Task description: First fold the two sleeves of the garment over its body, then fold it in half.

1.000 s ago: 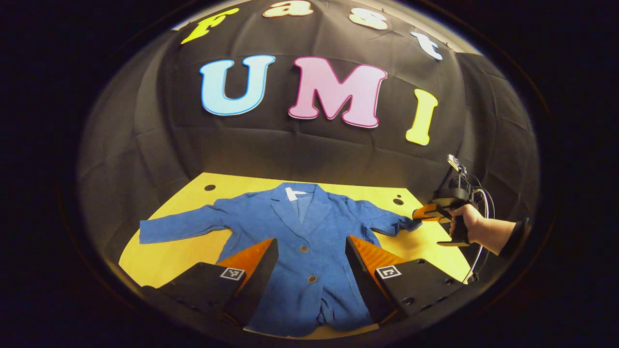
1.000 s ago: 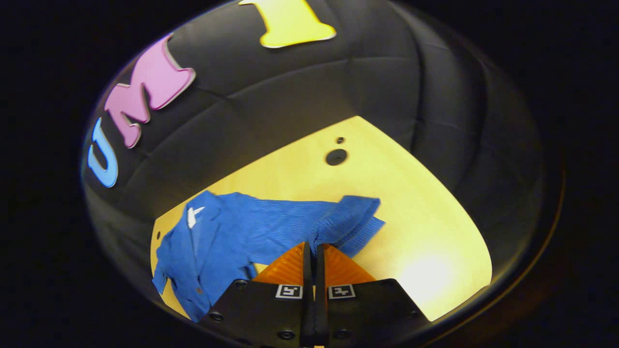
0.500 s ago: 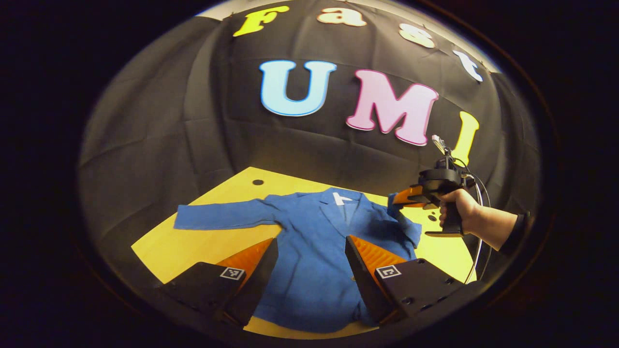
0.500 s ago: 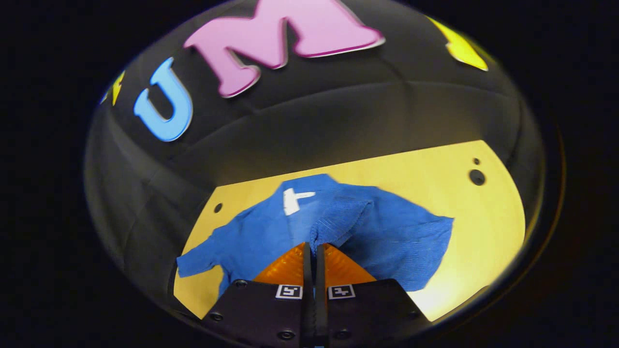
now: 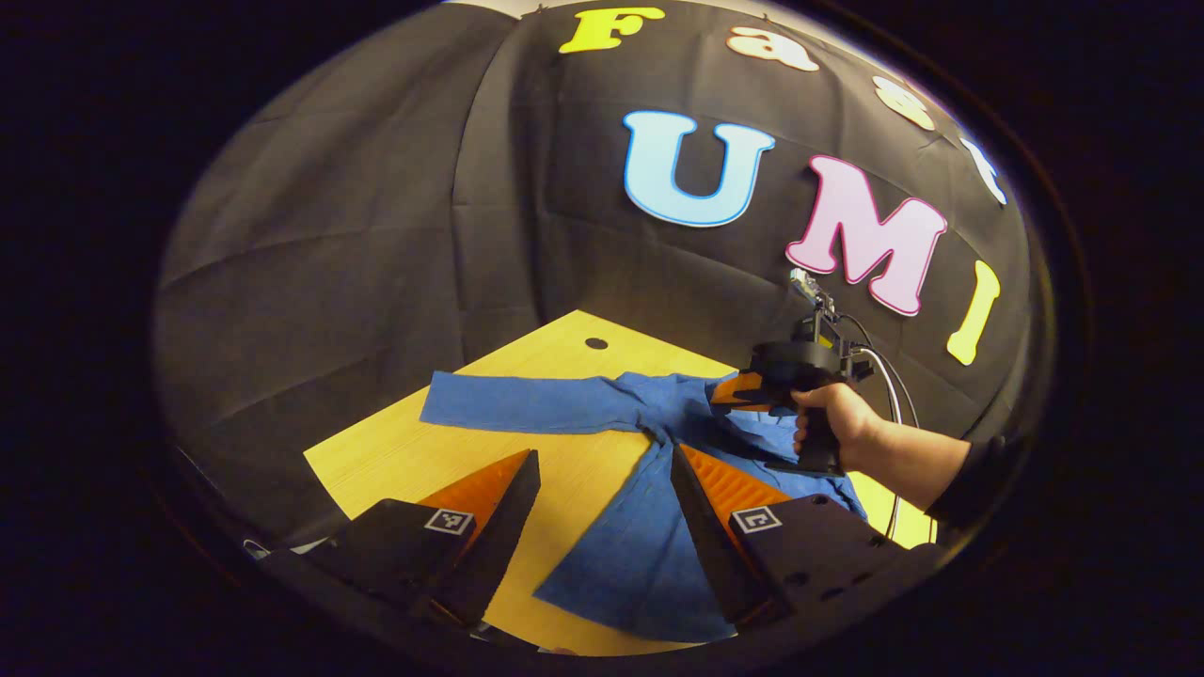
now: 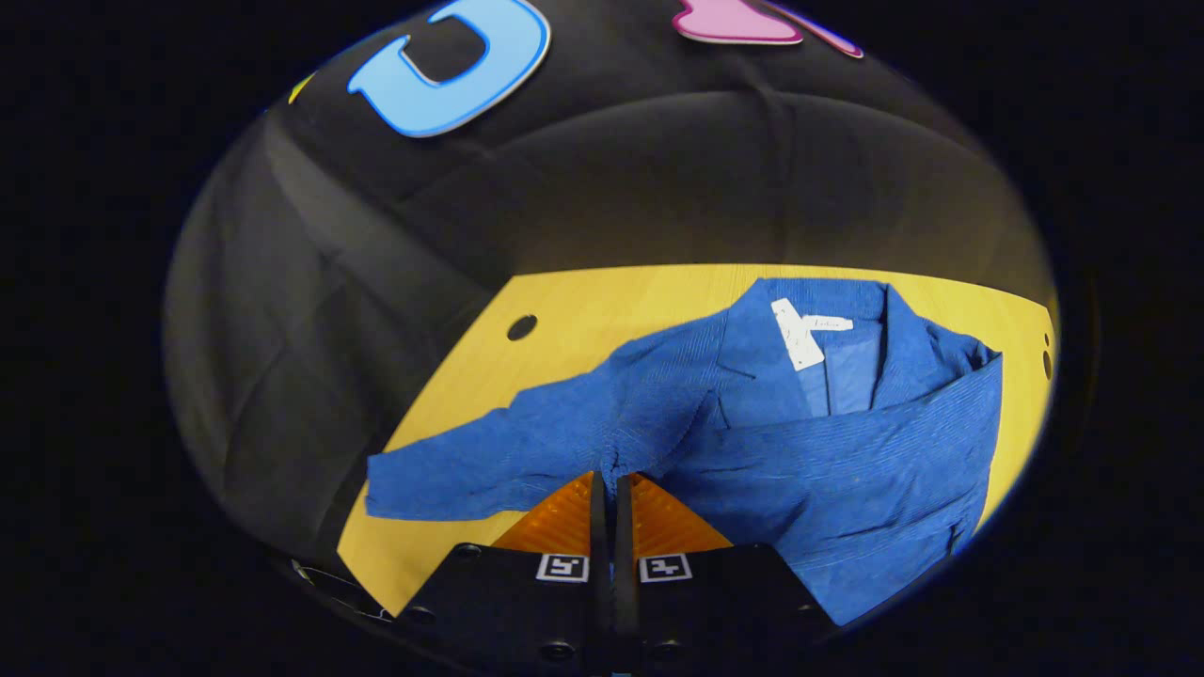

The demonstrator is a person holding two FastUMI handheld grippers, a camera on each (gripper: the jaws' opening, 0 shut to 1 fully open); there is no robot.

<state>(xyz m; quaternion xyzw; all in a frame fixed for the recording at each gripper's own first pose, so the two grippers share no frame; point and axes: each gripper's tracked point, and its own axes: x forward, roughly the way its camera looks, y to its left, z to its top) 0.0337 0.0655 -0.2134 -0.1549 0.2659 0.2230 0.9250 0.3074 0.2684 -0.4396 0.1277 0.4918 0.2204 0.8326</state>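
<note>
A blue jacket (image 6: 781,442) is spread on a yellow table (image 5: 395,451), collar toward the booth's black wall. In the right gripper view, the right gripper (image 6: 611,484) is seen with its orange fingers (image 6: 564,517) pressed together on a pinch of blue cloth, the end of the right sleeve (image 6: 884,423), which is drawn as a band across the jacket's chest just ahead of the fingertips. In the left gripper view, the same gripper is seen farther off, held in a hand (image 5: 832,423) above the garment.

The left gripper (image 5: 602,489) is held wide apart with nothing between its fingers; the jacket's hem lies just ahead of it and partly under its right finger. The left sleeve (image 5: 527,414) lies flat and outstretched beyond its fingertips.

The step in hand is judged to be laying the right sleeve over the body (the left sleeve is not yet folded). To do it well, the cuff would best be lowered until the cloth lies flat, then released without dragging, so that the sleeve is left smooth across the chest.
</note>
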